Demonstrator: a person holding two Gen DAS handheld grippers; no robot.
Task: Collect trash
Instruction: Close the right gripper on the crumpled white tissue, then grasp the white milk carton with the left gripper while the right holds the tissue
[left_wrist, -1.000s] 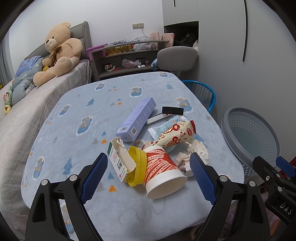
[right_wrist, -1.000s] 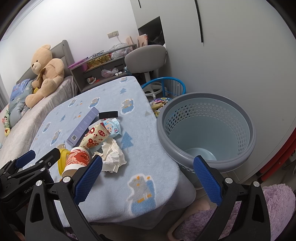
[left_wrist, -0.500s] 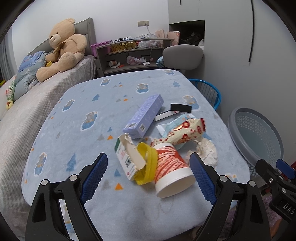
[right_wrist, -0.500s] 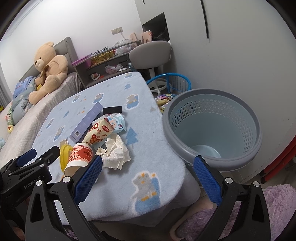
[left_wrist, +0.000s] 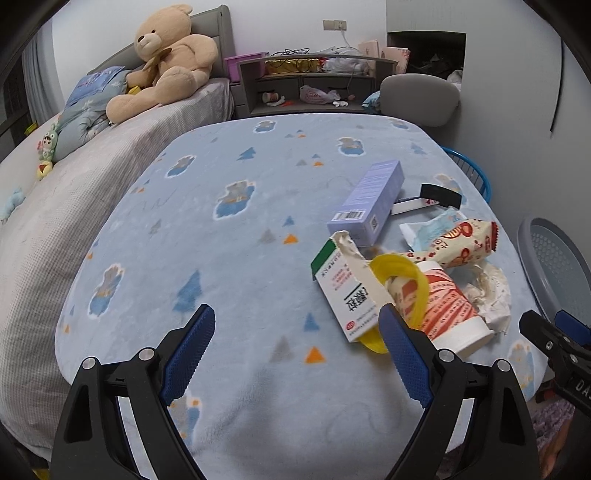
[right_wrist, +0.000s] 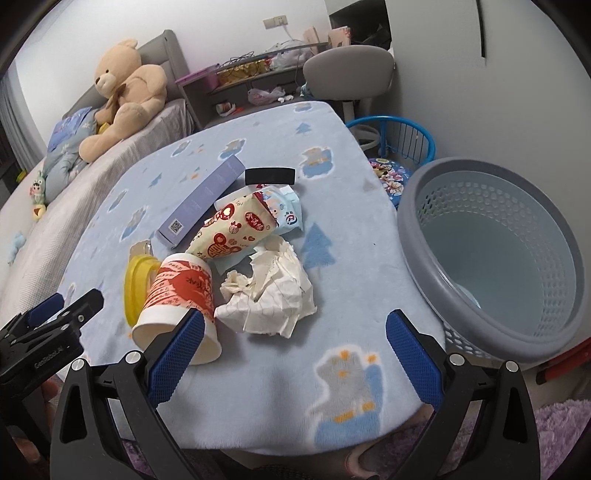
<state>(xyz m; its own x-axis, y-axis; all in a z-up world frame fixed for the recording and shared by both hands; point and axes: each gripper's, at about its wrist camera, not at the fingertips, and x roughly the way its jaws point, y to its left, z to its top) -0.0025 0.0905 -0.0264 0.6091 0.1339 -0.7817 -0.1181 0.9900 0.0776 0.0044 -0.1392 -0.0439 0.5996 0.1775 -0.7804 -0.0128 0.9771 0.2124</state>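
Note:
A pile of trash lies on the blue table: a red-and-white paper cup (right_wrist: 181, 295) on its side, a yellow lid (left_wrist: 404, 280), a torn white-green carton (left_wrist: 343, 291), crumpled tissue (right_wrist: 273, 291), a red-patterned snack wrapper (right_wrist: 236, 229), a purple box (left_wrist: 369, 203) and a black strip (right_wrist: 269, 175). A grey perforated bin (right_wrist: 495, 254) stands at the table's right edge. My left gripper (left_wrist: 297, 350) is open and empty, just left of the pile. My right gripper (right_wrist: 295, 347) is open and empty, just short of the tissue.
The table (left_wrist: 221, 240) wears a blue fleece cover. A bed with a teddy bear (left_wrist: 166, 55) lies at the left. A grey chair (right_wrist: 349, 74) and a shelf stand behind the table, and a blue wire stool (right_wrist: 399, 136) is beside the bin.
The left gripper has swung left, so the pile now sits at its right. The right gripper has moved closer to the table and the tissue. Both stay open.

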